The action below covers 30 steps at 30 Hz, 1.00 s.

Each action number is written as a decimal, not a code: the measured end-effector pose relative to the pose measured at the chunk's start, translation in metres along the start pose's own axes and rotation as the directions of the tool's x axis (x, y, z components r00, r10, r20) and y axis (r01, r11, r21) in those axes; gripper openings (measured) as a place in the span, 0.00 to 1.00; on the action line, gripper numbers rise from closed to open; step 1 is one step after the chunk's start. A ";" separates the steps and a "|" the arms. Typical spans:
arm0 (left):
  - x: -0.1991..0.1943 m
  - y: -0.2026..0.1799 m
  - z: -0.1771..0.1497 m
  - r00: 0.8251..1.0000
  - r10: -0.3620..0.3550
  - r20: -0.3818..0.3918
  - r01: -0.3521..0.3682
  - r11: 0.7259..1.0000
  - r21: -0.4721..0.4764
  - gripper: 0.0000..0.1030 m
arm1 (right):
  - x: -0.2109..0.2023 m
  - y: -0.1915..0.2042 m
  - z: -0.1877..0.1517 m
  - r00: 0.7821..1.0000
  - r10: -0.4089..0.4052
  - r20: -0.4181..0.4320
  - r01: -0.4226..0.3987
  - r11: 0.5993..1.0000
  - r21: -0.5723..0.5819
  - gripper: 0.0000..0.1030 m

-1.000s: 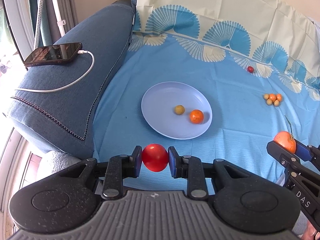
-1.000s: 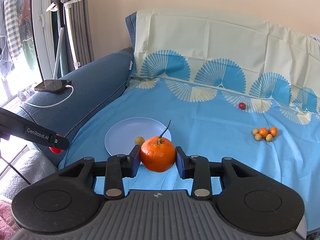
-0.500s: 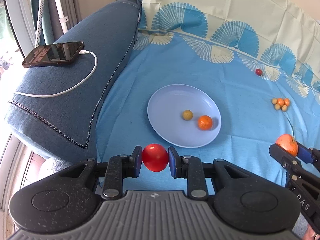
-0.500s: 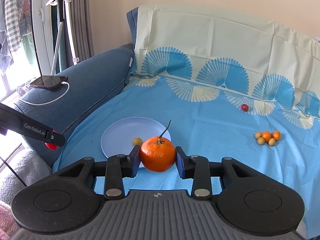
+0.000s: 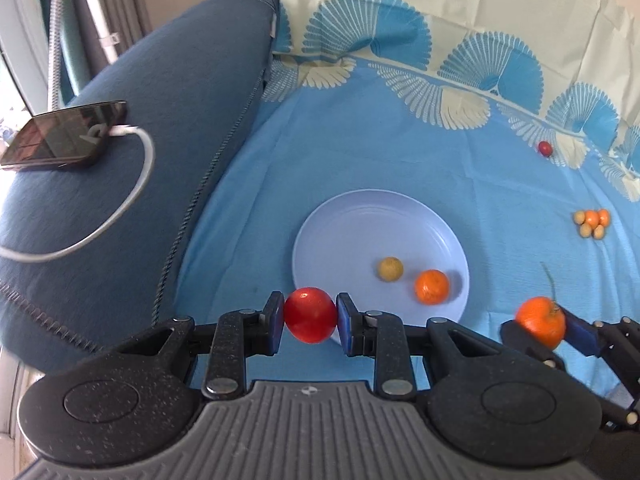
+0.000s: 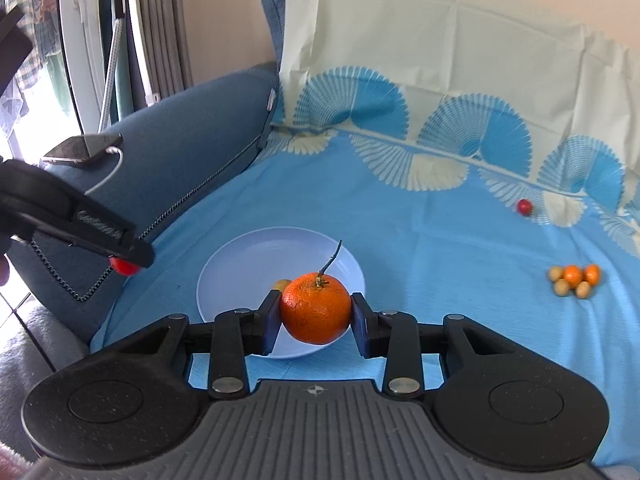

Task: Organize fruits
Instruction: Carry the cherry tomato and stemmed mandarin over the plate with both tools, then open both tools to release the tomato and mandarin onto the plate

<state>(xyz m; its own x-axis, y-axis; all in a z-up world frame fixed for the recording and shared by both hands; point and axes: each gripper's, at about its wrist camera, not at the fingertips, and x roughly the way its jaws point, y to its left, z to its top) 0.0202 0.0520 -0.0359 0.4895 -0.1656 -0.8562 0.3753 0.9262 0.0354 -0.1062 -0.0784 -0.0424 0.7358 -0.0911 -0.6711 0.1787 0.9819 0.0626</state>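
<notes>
My left gripper (image 5: 310, 315) is shut on a red tomato (image 5: 310, 314), held at the near left rim of a pale blue plate (image 5: 340, 232). The plate holds a small yellow-green fruit (image 5: 389, 269) and a small orange (image 5: 431, 286). My right gripper (image 6: 315, 308) is shut on a stemmed mandarin (image 6: 315, 307), held above the plate's near edge (image 6: 224, 276). The mandarin also shows in the left wrist view (image 5: 541, 322) at the right. A cluster of small orange and yellow fruits (image 5: 592, 222) and a lone red cherry tomato (image 5: 545, 148) lie on the blue cloth, far right.
The blue patterned cloth (image 5: 400, 168) covers a sofa seat and backrest. The dark blue armrest (image 5: 140, 152) at left carries a phone (image 5: 64, 136) with a white charging cable (image 5: 132, 196). A lamp stand and curtains (image 6: 116, 40) are beyond the armrest.
Both grippers have moved forward toward the plate, still holding their fruits. The plate looms larger and nearer in both views.
</notes>
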 end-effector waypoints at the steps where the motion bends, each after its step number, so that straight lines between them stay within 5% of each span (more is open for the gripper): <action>1: 0.008 -0.002 0.003 1.000 0.002 -0.011 -0.002 1.000 0.005 0.30 | 0.008 0.001 0.001 1.000 0.003 -0.007 -0.003 1.000 -0.002 0.37; 19: 0.116 -0.015 0.032 0.995 0.023 -0.092 -0.015 0.996 0.090 0.32 | 0.118 0.010 0.000 0.992 0.025 -0.124 -0.034 0.997 -0.073 0.37; 23: 0.107 -0.011 0.038 0.999 0.023 -0.029 -0.020 0.997 0.077 0.96 | 0.127 0.012 0.005 0.993 0.033 -0.111 -0.043 0.995 -0.091 0.40; 25: 0.096 -0.010 0.039 0.999 0.029 0.020 -0.030 0.997 0.073 1.00 | 0.124 0.012 0.008 0.995 0.034 -0.089 -0.043 0.994 -0.099 0.65; 30: 0.074 -0.011 0.032 0.997 0.074 0.013 -0.075 0.987 0.141 1.00 | 0.098 0.013 0.013 0.998 0.008 -0.057 -0.015 0.992 -0.124 0.86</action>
<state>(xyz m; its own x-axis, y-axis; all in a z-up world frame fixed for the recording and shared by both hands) 0.0773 0.0192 -0.0828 0.5256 -0.1010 -0.8447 0.4446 0.8791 0.1716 -0.0230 -0.0767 -0.0980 0.6988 -0.0733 -0.7116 0.0851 0.9962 -0.0191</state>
